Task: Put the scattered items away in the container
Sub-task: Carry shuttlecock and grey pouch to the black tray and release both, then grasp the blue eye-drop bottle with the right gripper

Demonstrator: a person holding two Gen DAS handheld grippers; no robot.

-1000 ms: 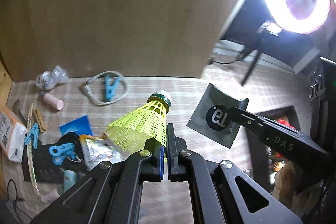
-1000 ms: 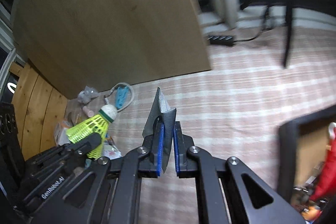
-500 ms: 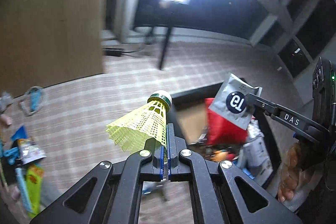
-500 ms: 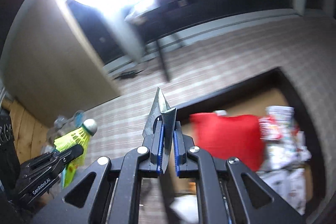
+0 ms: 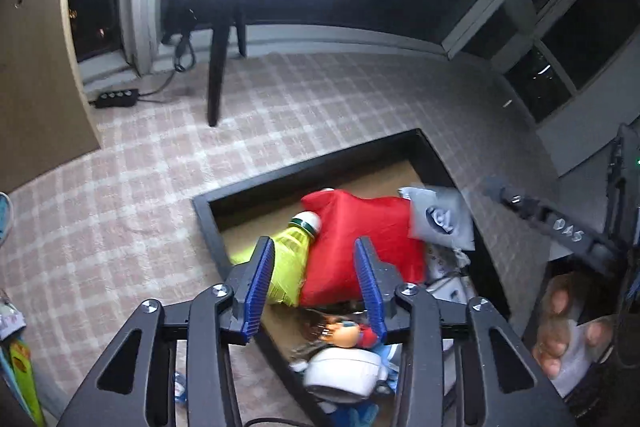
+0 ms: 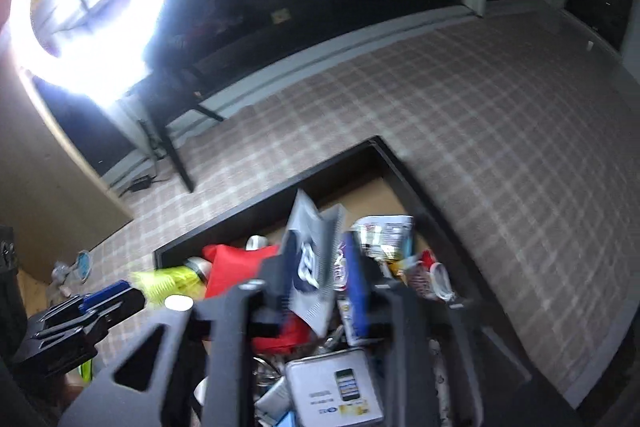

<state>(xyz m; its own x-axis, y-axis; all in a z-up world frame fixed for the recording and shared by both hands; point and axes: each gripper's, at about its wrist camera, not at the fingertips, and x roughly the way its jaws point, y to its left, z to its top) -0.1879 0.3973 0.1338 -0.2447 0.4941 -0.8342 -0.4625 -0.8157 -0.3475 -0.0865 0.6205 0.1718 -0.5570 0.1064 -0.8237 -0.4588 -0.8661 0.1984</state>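
My left gripper (image 5: 315,283) is open above the black-rimmed container (image 5: 204,205). The yellow shuttlecock (image 5: 290,259) is free of the fingers, just past the left one, against a red pouch (image 5: 368,239) in the container. My right gripper (image 6: 320,291) is open; the grey sachet (image 6: 310,267) is loose between its fingers, blurred, over the container (image 6: 176,251). In the left wrist view the sachet (image 5: 442,217) hangs apart from the right gripper's finger (image 5: 540,215). The shuttlecock (image 6: 168,281) also shows in the right wrist view.
The container holds several packets, a white box (image 6: 332,391) and a small figure (image 5: 348,333). Checked carpet (image 5: 120,207) surrounds it. A light stand leg (image 5: 216,75) and a power strip (image 5: 116,98) stand behind. Leftover items lie at the far left (image 5: 16,359).
Both grippers swung over the container and opened. The shuttlecock left the left gripper and the sachet left the right gripper; both are dropping into the container.
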